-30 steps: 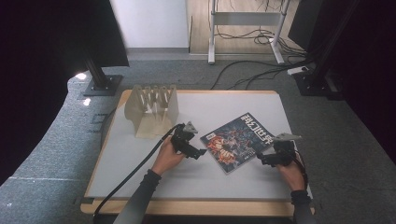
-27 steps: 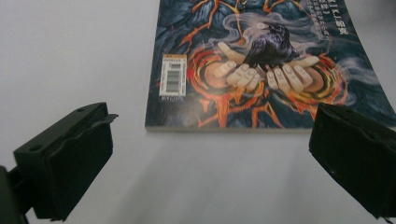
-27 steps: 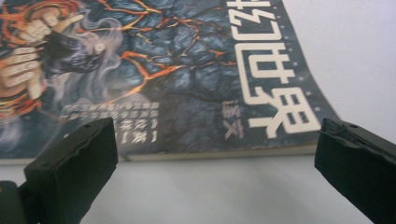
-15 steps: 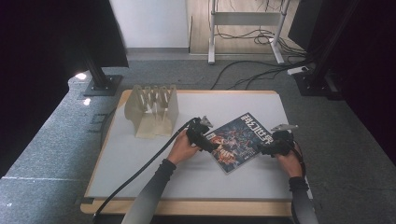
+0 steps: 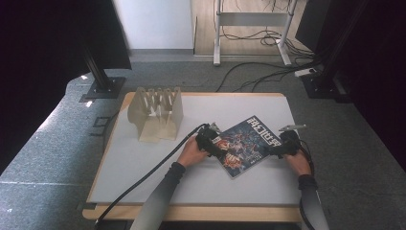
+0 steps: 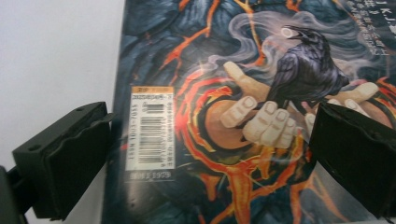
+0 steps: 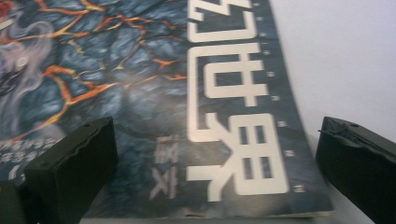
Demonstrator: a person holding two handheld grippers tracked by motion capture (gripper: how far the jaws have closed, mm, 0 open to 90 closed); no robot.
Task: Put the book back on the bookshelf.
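Both grippers are closing in on the magazine [image 5: 246, 145], which lies flat on the surface [image 5: 143, 163] between them. The left gripper [image 5: 214, 146] stands wide open over its barcode edge, one jaw off the cover; the right gripper [image 5: 274, 149], also open, straddles the opposite title edge. Next, I judge, each must slip a jaw under its edge and pinch.

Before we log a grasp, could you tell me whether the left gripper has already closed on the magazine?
No, the left gripper stands wide open over the magazine.
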